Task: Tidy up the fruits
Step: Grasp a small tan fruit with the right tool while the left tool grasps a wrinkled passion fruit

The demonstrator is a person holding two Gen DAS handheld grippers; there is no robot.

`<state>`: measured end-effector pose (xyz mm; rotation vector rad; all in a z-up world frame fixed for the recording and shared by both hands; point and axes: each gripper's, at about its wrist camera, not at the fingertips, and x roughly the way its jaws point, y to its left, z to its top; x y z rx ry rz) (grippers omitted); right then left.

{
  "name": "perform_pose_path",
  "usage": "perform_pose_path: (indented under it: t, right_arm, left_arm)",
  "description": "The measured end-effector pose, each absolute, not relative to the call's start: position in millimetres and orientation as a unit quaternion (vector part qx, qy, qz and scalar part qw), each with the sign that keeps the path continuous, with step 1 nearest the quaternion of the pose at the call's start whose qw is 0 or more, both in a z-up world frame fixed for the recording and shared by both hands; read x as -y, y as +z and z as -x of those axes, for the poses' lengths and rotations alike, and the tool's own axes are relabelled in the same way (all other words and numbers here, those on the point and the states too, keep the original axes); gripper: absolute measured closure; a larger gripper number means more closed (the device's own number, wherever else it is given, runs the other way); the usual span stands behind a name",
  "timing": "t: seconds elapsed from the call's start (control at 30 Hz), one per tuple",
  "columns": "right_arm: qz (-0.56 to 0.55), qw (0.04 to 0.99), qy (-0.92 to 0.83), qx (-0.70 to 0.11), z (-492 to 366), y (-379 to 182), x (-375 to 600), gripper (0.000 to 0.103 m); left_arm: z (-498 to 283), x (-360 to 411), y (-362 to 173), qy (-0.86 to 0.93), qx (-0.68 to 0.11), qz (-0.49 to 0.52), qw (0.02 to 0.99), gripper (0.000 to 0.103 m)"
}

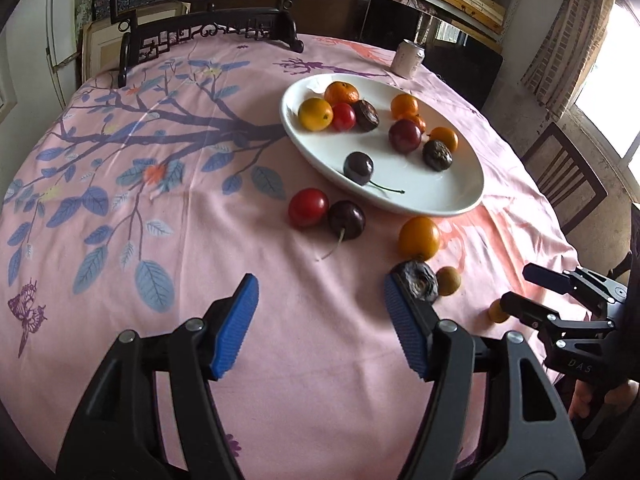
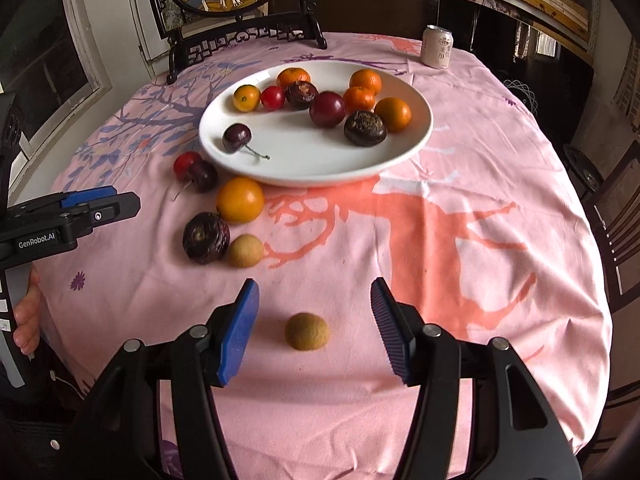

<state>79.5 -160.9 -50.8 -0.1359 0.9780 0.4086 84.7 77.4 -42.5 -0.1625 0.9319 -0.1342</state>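
— Hovering wide open, the right gripper (image 2: pixel 314 326) — holding anything?
— Nothing; a tan longan (image 2: pixel 307 331) lies between its fingers (image 2: pixel 240 330) on the surface (image 2: pixel 440 300). The left gripper (image 1: pixel 320 332) gapes empty, near the plate (image 2: pixel 304 168).

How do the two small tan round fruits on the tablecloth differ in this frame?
The near tan fruit lies alone between the open right gripper fingers; the far tan fruit lies outside them, farther up the pink tablecloth. The far one sits against a wrinkled dark fruit; the near one touches nothing. The near one looks darker tan, the far one paler. Both are round, matte and still off the white plate.
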Motion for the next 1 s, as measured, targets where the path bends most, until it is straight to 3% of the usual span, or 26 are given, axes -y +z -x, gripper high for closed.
perform_pose_path:
  t: [0.13,0.17,0.2,0.23,0.67,0.77,0.8,1.0]
  right_arm:
    - [0.070,0.856,0.197,-0.473,-70,-66,160,0.046]
    - [0.071,0.855,0.202,-0.472,-69,-69,159,0.051]
    - [0.072,0.852,0.208,-0.474,-68,-72,158,0.071]
    - [0.072,0.849,0.212,-0.479,-68,-75,157,0.076]
    - [0.019,0.868,0.200,-0.454,-61,-61,197,0.076]
    - [0.003,0.868,0.201,-0.454,-61,-61,204,0.076]
    - [0.001,0.869,0.200,-0.453,-61,-61,204,0.076]
    - [-0.004,0.870,0.202,-0.449,-60,-56,205,0.076]
  left_arm:
    - [-80,-58,-48,-0.083,-0.455,0.060,0.884,0.035]
    - [-80,-54,-50,-0.085,-0.457,0.056,0.884,0.035]
    - [-81,-50,-51,-0.086,-0.459,0.051,0.882,0.035]
    - [-81,-45,-52,-0.089,-0.461,0.047,0.882,0.035]
    - [-103,1,-76,-0.104,-0.487,-0.016,0.867,0.036]
    - [-108,9,-76,-0.101,-0.477,-0.033,0.873,0.048]
    - [-110,10,-75,-0.102,-0.474,-0.034,0.874,0.060]
    - [-103,6,-66,-0.108,-0.462,0.001,0.880,0.062]
